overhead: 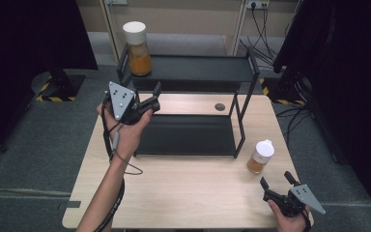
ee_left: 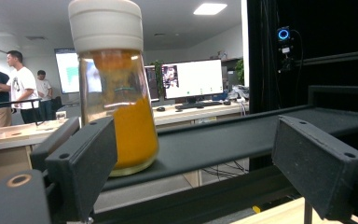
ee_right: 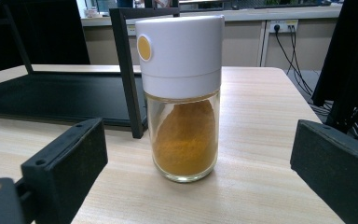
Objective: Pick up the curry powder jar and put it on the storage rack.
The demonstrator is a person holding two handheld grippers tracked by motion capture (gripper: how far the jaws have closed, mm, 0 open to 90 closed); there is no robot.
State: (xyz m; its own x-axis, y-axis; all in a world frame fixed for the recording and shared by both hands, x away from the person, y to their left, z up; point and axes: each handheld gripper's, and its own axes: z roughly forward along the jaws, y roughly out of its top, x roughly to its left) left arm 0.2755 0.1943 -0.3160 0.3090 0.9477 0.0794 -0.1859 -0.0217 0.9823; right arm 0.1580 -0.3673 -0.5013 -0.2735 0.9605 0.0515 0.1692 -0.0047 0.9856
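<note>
My left tongs (overhead: 152, 99) hang released before the spice jar (overhead: 137, 48) shelved on the rack (overhead: 193, 67). My right tongs (overhead: 278, 182) gape toward the counter's (overhead: 188, 193) second jar (overhead: 260, 156); next, I'd judge, advance and clench.

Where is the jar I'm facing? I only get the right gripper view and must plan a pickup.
Observer: The small jar stands on the table, right of the black rack, ahead of the right tool.
Operator: Is the other tool near it?
Observer: No, the left tool is up at the rack's left end.
Operator: Any other jar?
Observer: Yes, a bigger jar stands on the rack's top shelf, at its left end.
</note>
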